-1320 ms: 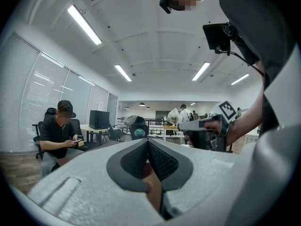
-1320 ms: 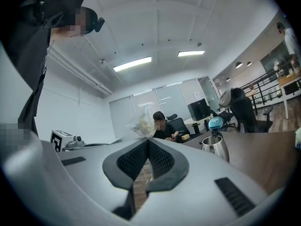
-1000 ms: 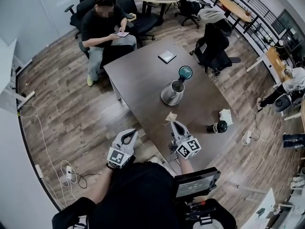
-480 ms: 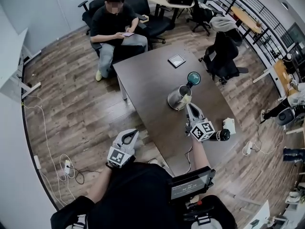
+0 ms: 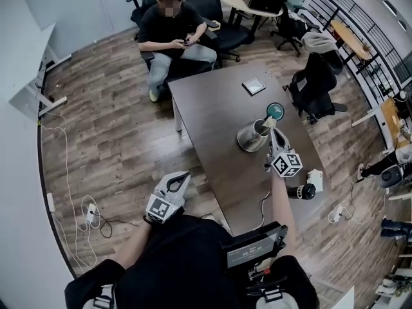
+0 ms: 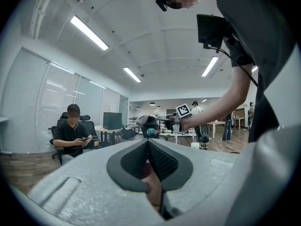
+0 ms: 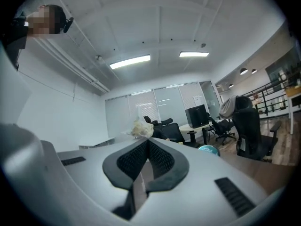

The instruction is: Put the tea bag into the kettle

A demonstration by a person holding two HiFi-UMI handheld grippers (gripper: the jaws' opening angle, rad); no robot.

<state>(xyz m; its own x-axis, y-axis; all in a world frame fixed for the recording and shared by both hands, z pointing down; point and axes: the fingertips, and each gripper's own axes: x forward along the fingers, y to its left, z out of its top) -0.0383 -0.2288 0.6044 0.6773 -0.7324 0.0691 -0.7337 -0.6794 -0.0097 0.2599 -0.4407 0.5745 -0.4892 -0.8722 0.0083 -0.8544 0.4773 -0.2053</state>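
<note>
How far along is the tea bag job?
Done: the tea bag is picked up, pinched in the shut right gripper, and the kettle has its teal lid clear of the opening. In hand: the bag is held at the kettle's mouth. Left: lower it in and release. The left gripper is shut, idle, off the table.

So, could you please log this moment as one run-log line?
right tool: shut on tea bag, by kettle | left tool: shut, idle beside table | lid: off, beside kettle

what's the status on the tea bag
Right gripper shut on tea bag, at the kettle. Left gripper shut, empty, by the body. Nothing in the way.
</note>
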